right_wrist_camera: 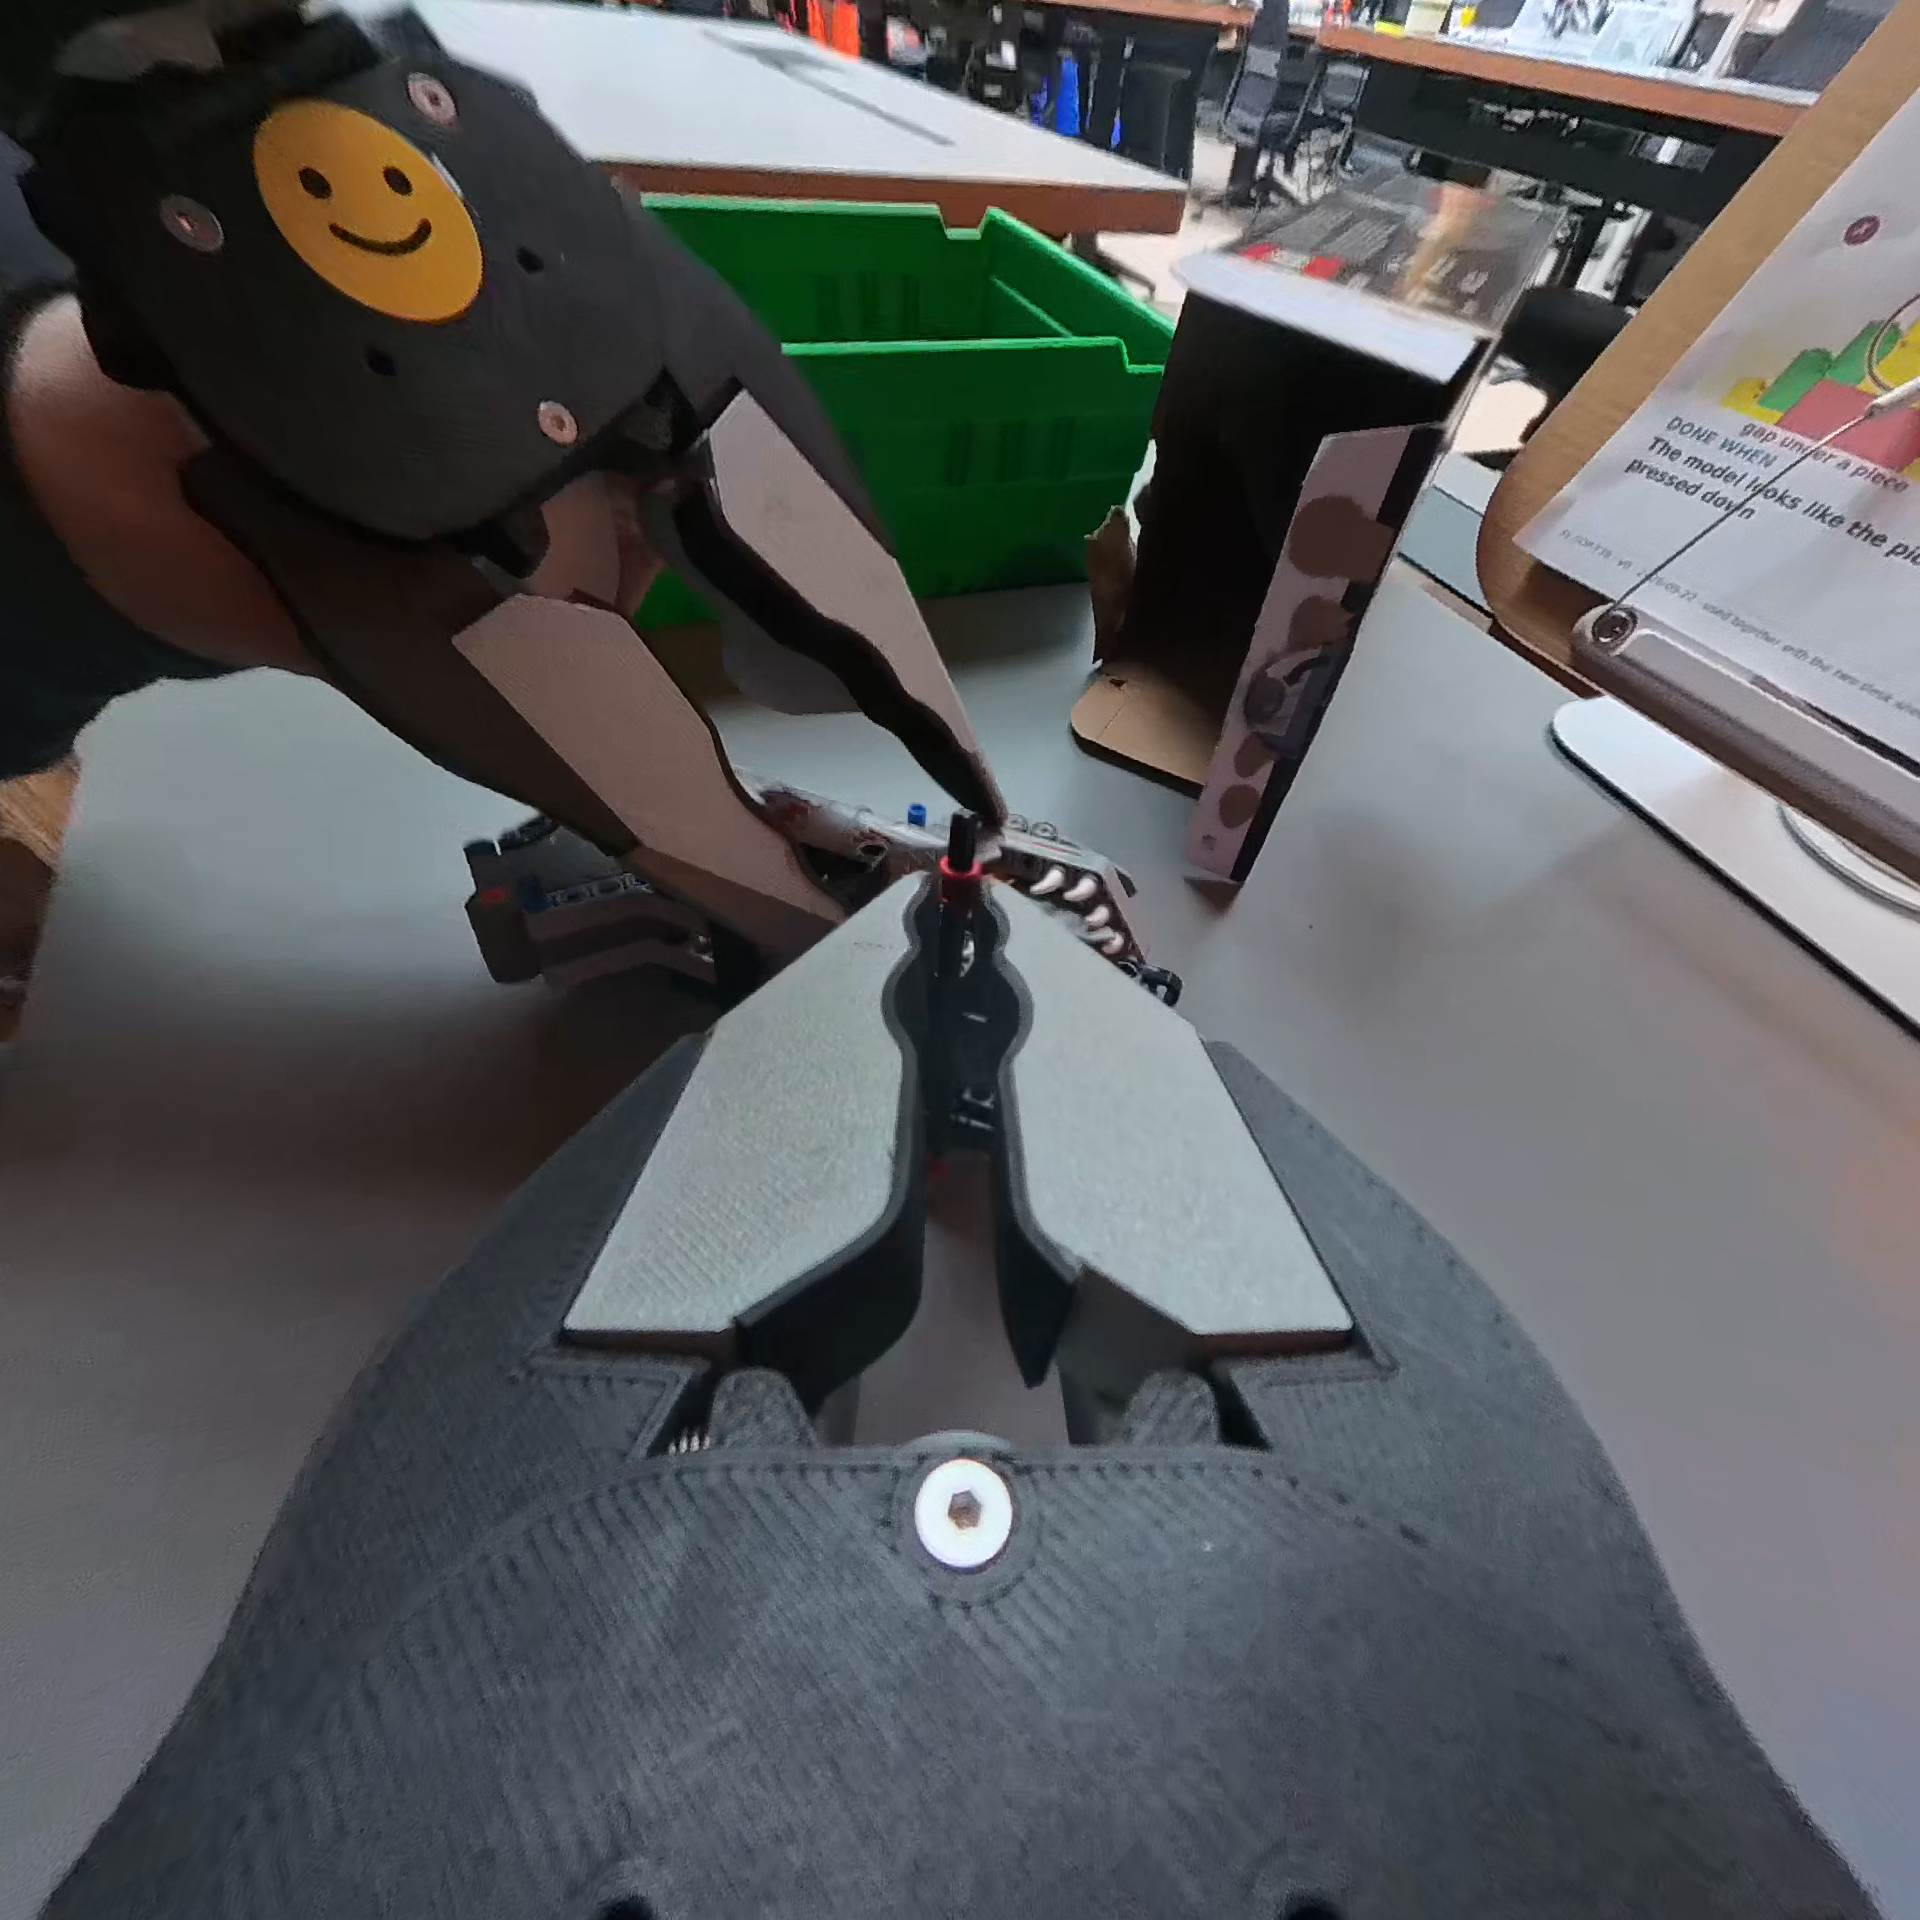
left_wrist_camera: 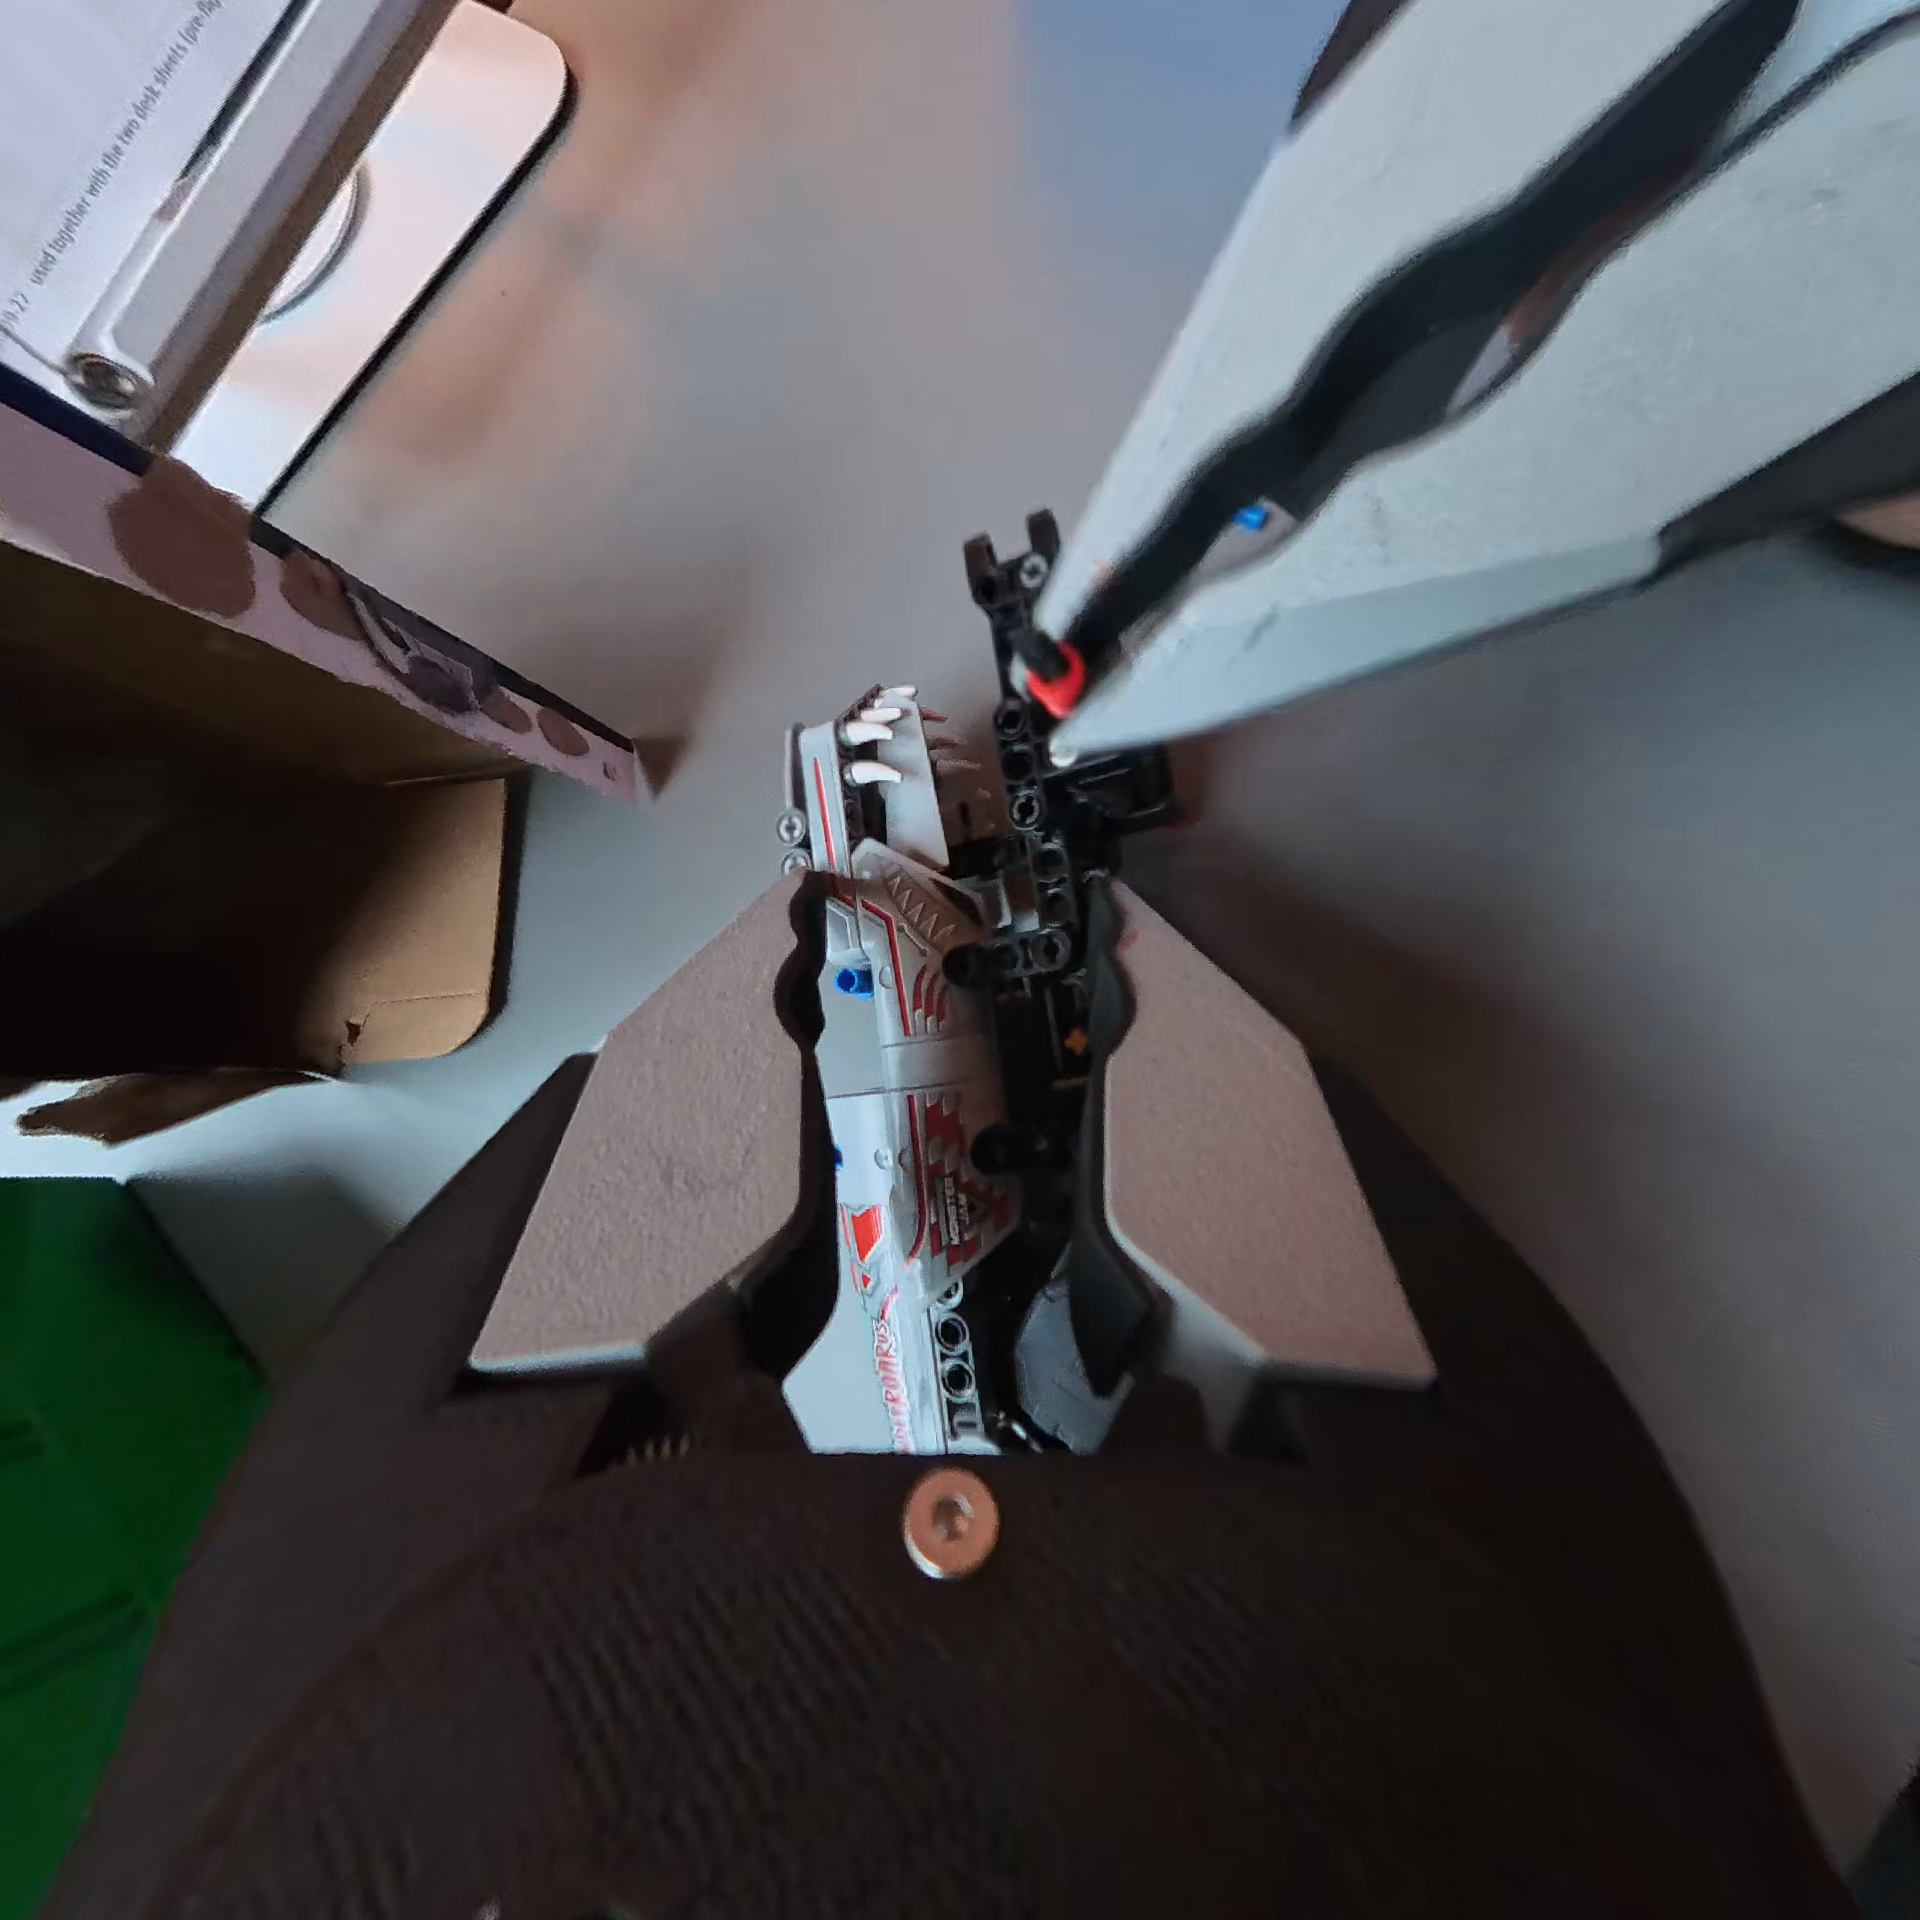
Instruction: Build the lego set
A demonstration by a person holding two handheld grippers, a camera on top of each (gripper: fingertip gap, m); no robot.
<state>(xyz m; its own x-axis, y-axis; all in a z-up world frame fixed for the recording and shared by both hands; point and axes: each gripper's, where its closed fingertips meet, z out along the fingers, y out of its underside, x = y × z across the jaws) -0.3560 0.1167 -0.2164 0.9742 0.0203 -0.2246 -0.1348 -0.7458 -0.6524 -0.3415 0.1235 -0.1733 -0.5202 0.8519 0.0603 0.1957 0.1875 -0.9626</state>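
A grey-and-white lego model (left_wrist_camera: 894, 1039) with red decals, white teeth and a black beam frame lies low over the grey table. My left gripper (left_wrist_camera: 951, 904) is shut on its body. In the right wrist view the left gripper (right_wrist_camera: 904, 852), which has a yellow smiley sticker, comes in from the upper left onto the model (right_wrist_camera: 582, 904). My right gripper (right_wrist_camera: 958, 904) is shut on a black axle (right_wrist_camera: 961, 831) with a red bush (right_wrist_camera: 956, 869). In the left wrist view the right gripper (left_wrist_camera: 1055, 686) comes from the upper right, and the red bush (left_wrist_camera: 1055, 670) touches the model's black frame.
A green bin (right_wrist_camera: 935, 416) stands behind the model. An open cardboard box (right_wrist_camera: 1278, 520) stands to the right of the bin. A printed sheet on a wooden stand (right_wrist_camera: 1766, 468) with a metal base (right_wrist_camera: 1714, 779) is at the far right. The table (right_wrist_camera: 1455, 1143) is grey. The gap from one gripper's tips to the other's is roughly 4 centimeters.
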